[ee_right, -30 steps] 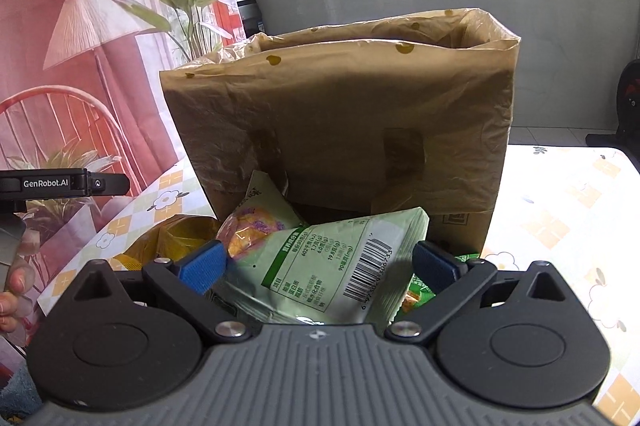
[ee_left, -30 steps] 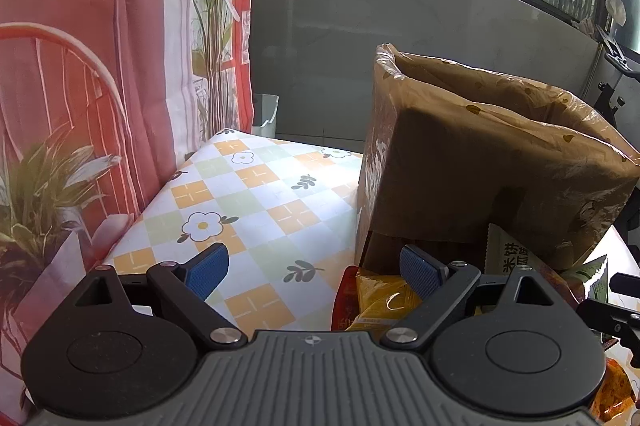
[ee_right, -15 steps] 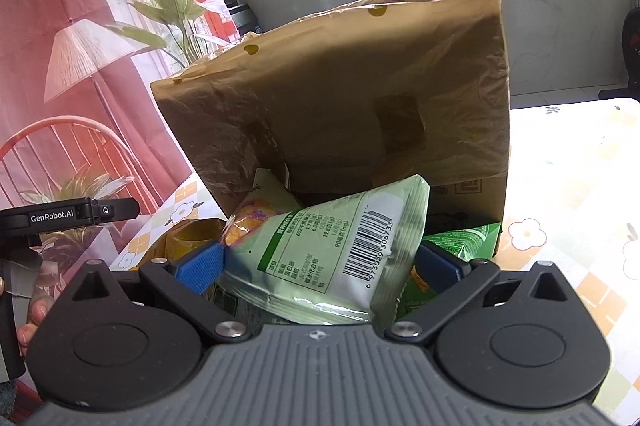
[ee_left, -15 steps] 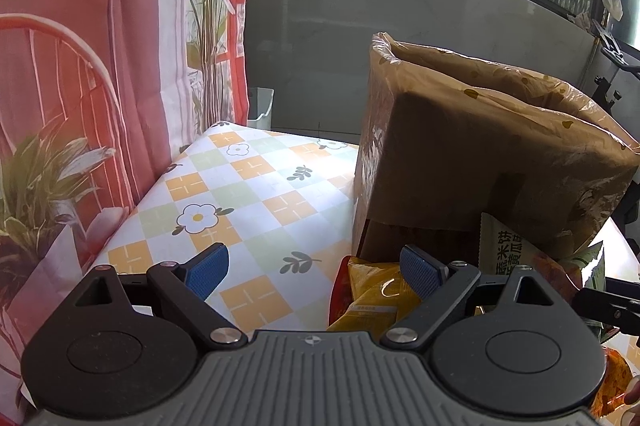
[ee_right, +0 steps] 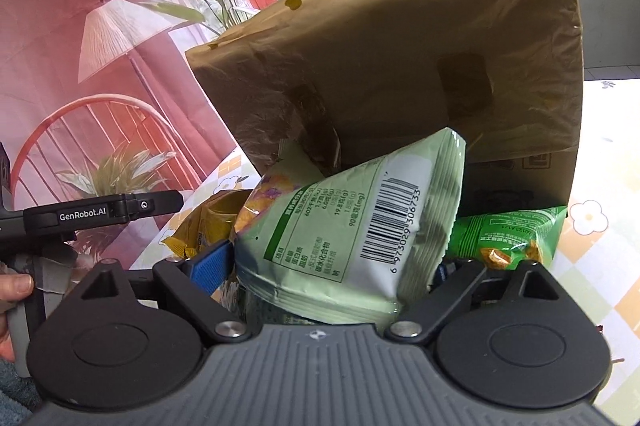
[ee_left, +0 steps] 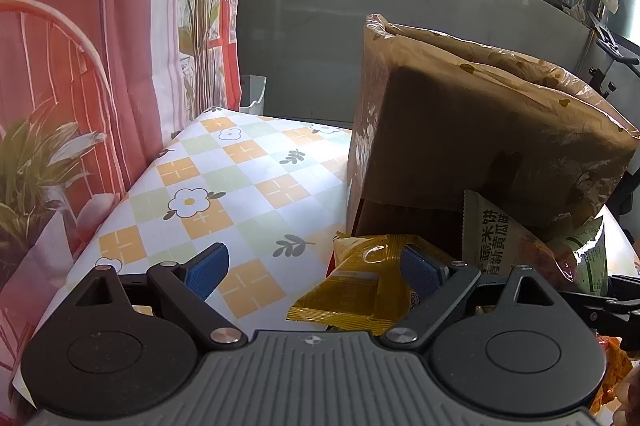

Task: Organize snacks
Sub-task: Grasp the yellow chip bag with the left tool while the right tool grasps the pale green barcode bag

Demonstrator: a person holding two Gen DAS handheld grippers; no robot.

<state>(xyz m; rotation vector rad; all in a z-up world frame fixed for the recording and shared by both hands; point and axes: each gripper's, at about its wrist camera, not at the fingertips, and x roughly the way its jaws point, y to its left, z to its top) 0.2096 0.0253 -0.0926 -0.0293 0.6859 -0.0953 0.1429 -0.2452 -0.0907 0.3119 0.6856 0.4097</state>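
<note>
A pale green snack bag (ee_right: 352, 238) with a barcode sits between the fingers of my right gripper (ee_right: 324, 272), lifted and tilted in front of a tall box lined with a brown bag (ee_right: 400, 65). The jaws press its sides. My left gripper (ee_left: 316, 266) is open and empty above the tablecloth, with a yellow snack packet (ee_left: 360, 282) lying by its right finger. The brown-lined box (ee_left: 480, 145) stands to its right. More packets lie at the box's foot: a white and orange one (ee_left: 500, 242) and a bright green one (ee_right: 508, 238).
The table has a checked cloth with flowers (ee_left: 224, 185). A red printed curtain (ee_left: 80, 65) hangs at the left. A small white bin (ee_left: 252, 93) stands on the floor beyond the table. The left tool's arm (ee_right: 100, 214) shows in the right wrist view.
My right gripper has risen and tilted with the pale green bag, which now stands higher against the box. My left gripper has drifted slightly back and stays open.
</note>
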